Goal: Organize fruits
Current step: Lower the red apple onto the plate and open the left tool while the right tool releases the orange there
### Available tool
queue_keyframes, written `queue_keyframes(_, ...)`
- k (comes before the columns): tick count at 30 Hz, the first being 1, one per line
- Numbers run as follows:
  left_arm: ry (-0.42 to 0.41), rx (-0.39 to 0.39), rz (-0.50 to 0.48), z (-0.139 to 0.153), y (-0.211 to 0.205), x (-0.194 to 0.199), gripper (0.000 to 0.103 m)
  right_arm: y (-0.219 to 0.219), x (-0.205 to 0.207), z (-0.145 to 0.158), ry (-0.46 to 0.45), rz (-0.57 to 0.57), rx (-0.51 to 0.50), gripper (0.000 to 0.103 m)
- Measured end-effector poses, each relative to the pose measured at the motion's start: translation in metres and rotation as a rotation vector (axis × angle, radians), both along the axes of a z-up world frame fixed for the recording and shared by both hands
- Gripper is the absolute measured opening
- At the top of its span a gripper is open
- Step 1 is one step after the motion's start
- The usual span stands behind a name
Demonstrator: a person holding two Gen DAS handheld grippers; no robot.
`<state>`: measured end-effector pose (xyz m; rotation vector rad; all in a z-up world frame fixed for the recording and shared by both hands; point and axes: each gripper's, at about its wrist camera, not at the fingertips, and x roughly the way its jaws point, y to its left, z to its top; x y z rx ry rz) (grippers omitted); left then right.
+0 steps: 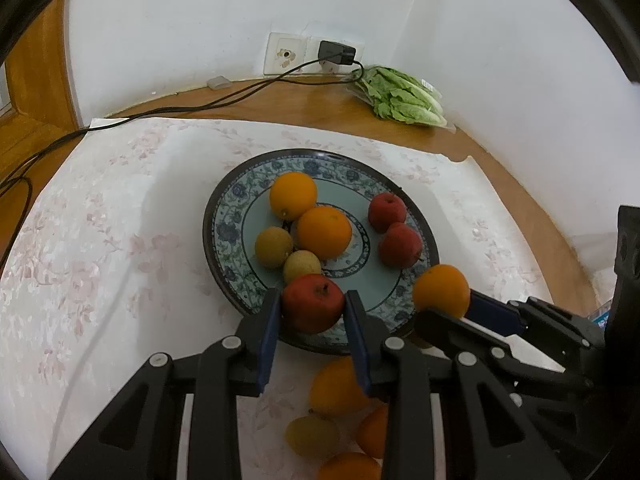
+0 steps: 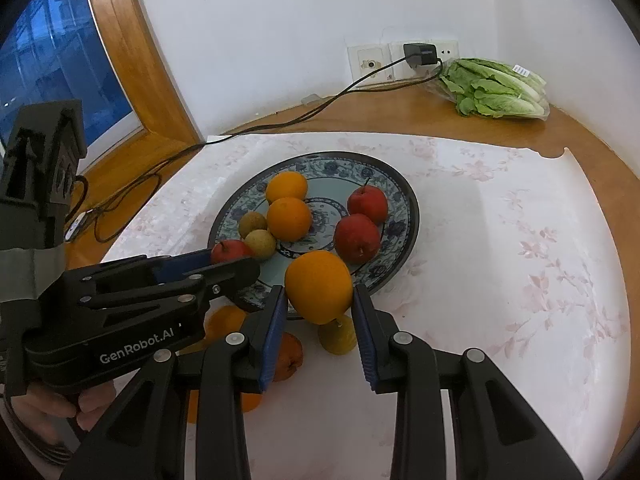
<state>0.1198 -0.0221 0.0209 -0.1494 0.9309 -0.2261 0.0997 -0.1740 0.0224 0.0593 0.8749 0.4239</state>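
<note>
A blue floral plate (image 1: 228, 236) (image 2: 404, 196) holds two oranges (image 1: 324, 232), two red apples (image 1: 400, 245) and two small yellow-brown fruits (image 1: 273, 246). My left gripper (image 1: 313, 304) is shut on a red apple (image 1: 313, 303) over the plate's near rim; the same gripper (image 2: 230, 258) and apple (image 2: 230, 251) show at the left of the right wrist view. My right gripper (image 2: 319, 288) is shut on an orange (image 2: 319, 286) above the plate's near edge, also seen as the orange (image 1: 441, 290) in the left wrist view. Several loose oranges (image 1: 336, 388) and a yellow-brown fruit (image 2: 338, 336) lie on the cloth in front of the plate.
A pale floral cloth (image 2: 520, 260) covers the round wooden table (image 2: 580, 148). Bagged lettuce (image 2: 494, 90) lies at the back right by the wall. A black cable (image 1: 160, 112) runs from the wall charger (image 1: 336, 53) across the table's left side. A window frame (image 2: 132, 64) stands at the left.
</note>
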Motion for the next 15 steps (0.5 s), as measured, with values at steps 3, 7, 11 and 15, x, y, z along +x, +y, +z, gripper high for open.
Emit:
queue_keyframes(3, -0.002, 0.000, -0.001, -0.0006, 0.0001, 0.0001, 0.033, 0.0002, 0.0016, -0.0020, 0.004, 0.000, -0.001, 0.034)
queue_keyframes(7, -0.001, 0.001, -0.001, -0.0003, 0.0000, -0.0001, 0.033, 0.0014, 0.0038, -0.0050, 0.007, 0.001, -0.008, 0.034)
queue_keyframes(11, -0.003, 0.005, -0.006, -0.0008, -0.0007, 0.0003, 0.033, 0.0011, 0.0051, -0.0060, 0.001, -0.004, -0.013, 0.034)
queue_keyframes(15, 0.000, 0.003, -0.006, -0.0012, -0.0005, 0.0007, 0.033, 0.0010, 0.0068, -0.0057, -0.004, -0.009, -0.028, 0.034)
